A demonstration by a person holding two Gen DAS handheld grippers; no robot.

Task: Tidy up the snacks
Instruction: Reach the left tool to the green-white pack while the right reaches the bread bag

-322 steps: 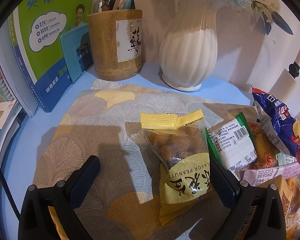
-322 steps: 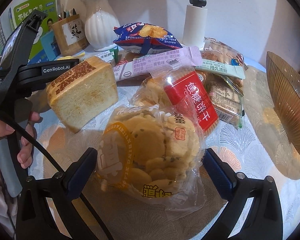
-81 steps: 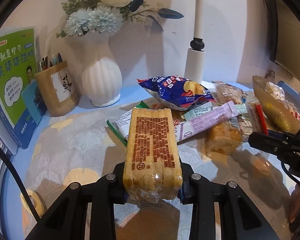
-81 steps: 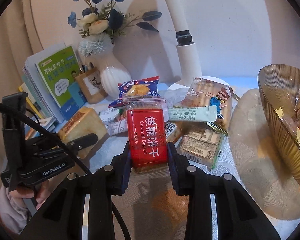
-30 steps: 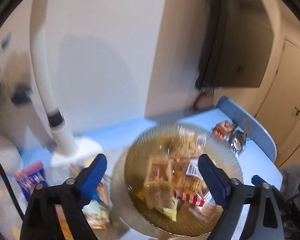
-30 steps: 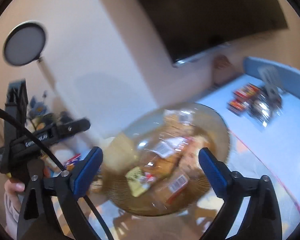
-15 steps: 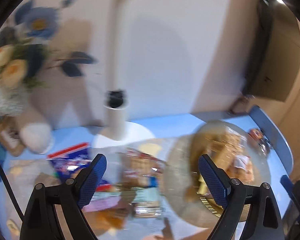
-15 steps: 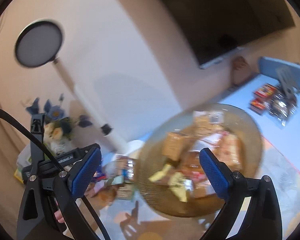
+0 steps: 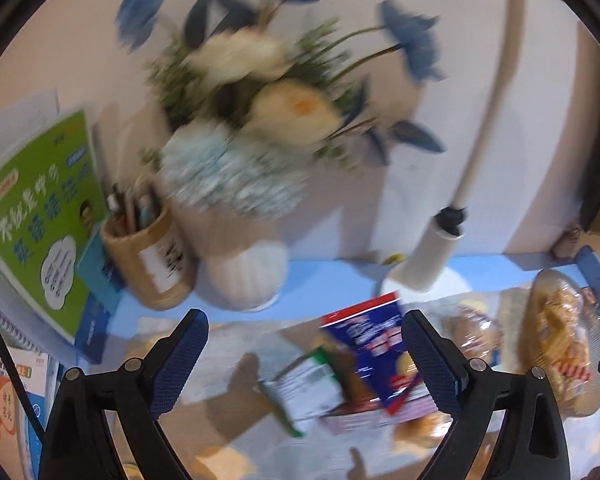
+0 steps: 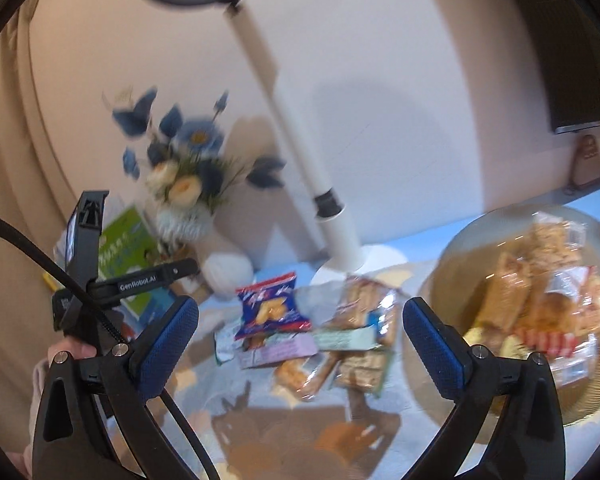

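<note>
Both the left tool [image 9: 302, 354] and right tool [image 10: 300, 338] hang wide apart and empty above the remaining heap of wrapped snacks [image 10: 320, 340] (blurred), presumably for another pick toward the ribbed amber glass bowl [image 10: 432, 280] beside it.

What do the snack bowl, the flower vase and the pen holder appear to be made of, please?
The bowl looks like amber-tinted ribbed glass or clear plastic: snacks show through its wall. The vase seems white glazed ceramic, fluted, though blurred. The pen holder looks like matte tan wood or bamboo.
</note>
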